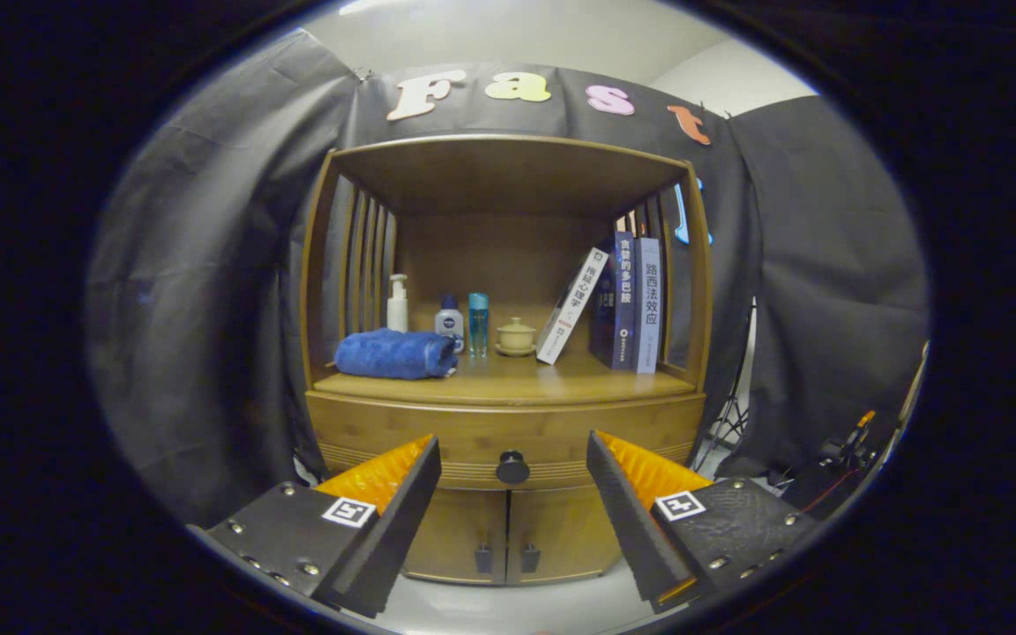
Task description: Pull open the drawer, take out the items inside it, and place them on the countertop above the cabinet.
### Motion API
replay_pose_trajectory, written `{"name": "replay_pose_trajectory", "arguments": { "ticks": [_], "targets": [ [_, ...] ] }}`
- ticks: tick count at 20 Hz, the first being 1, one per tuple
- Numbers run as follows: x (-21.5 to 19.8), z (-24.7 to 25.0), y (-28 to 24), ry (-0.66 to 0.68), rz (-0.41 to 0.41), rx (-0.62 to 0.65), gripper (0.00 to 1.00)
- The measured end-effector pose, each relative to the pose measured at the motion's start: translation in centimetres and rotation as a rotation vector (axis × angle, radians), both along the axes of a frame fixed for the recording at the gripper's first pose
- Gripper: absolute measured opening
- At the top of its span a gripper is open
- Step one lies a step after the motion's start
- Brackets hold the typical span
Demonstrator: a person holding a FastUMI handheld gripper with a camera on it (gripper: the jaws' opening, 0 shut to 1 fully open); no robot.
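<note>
With its fingers spread wide and nothing between them, the gripper (512, 494) faces the wooden cabinet (508, 370). Drawer (473, 437) is closed, its round dark knob (512, 467) centred in the gap just beyond the fingertips. Countertop (552, 375): folded blue towel (395, 354) at left front edge, three bottles (450, 319) and a small lidded cup (516, 336) at back, books (627, 302) leaning at right. Double doors (508, 534) below the drawer, shut.
</note>
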State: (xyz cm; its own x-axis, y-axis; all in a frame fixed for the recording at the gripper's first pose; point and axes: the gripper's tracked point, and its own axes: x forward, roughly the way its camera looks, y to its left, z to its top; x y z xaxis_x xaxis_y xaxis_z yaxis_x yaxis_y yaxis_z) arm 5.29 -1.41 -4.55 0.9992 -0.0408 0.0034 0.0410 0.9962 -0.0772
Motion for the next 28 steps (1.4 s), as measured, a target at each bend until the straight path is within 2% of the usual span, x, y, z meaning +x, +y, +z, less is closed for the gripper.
{"name": "replay_pose_trajectory", "arguments": {
  "ticks": [8, 12, 16, 20, 23, 24, 25, 26, 28],
  "targets": [
    [9.4, -8.6, -0.5, 0.074, -0.03, 0.051, 1.0],
    [13.6, -11.6, -0.8, 0.104, -0.034, 0.029, 0.98],
    [14.9, -11.4, -0.7, 0.058, -0.033, 0.011, 0.44],
    [15.3, -10.9, -0.6, 0.032, -0.016, 0.009, 0.44],
    [15.8, -11.0, -0.4, 0.081, 0.007, 0.1, 0.44],
    [15.9, -11.1, -0.5, 0.091, 0.003, 0.083, 0.39],
    [15.3, -11.0, -0.6, 0.096, -0.009, 0.036, 0.39],
    [15.3, -11.1, -0.8, 0.1, -0.013, 0.009, 0.29],
    [14.6, -11.1, -0.4, 0.101, 0.001, 0.03, 0.3]
  ]
}}
